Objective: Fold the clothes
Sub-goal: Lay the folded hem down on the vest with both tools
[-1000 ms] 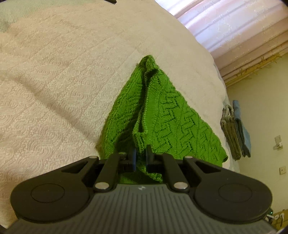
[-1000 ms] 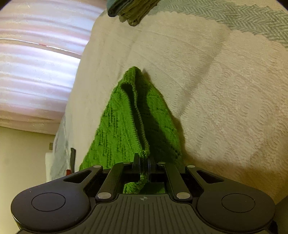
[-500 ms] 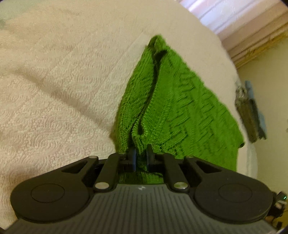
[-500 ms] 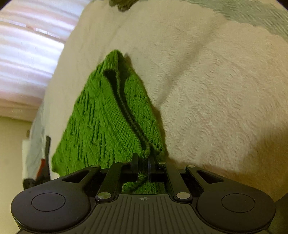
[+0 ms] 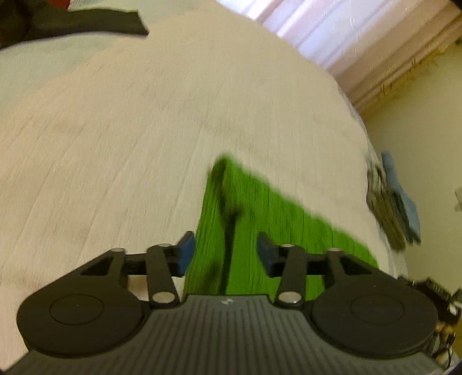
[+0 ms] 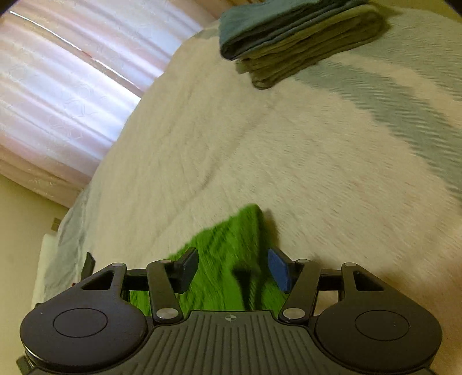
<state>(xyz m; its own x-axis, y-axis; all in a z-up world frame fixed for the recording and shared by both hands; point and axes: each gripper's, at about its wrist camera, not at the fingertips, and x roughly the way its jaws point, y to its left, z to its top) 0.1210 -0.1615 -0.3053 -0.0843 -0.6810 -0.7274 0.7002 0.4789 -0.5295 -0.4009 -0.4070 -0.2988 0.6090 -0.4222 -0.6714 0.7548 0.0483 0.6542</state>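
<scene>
Your left tongs [image 5: 225, 252] are opening at this moment. The two blue pads stand apart, and the green knitted garment [image 5: 260, 219] shows in the gap between them, but the pads do not press on it, so the tongs are released. The garment lies on the bed [image 5: 130, 144], on a pale cream quilted cover, with a dark crease running along it from the far corner toward the tongs. The picture is blurred, so you cannot read the knit pattern.

Your right tongs [image 6: 234, 268] are opening too. Their pads also stand apart with the green garment [image 6: 225, 259] seen between and under them, and neither pad grips the cloth. In this view the garment ends in a corner just beyond the tongs.

At the far edge of the bed a stack of folded clothes [image 6: 297, 37] rests, grey-blue on top and olive below; in the left wrist view the same stack [image 5: 392, 207] shows at the right side. A pale pink curtain [image 6: 57, 101] hangs beyond the bed. A dark cloth [image 5: 86, 23] lies at the upper left in the left wrist view.
</scene>
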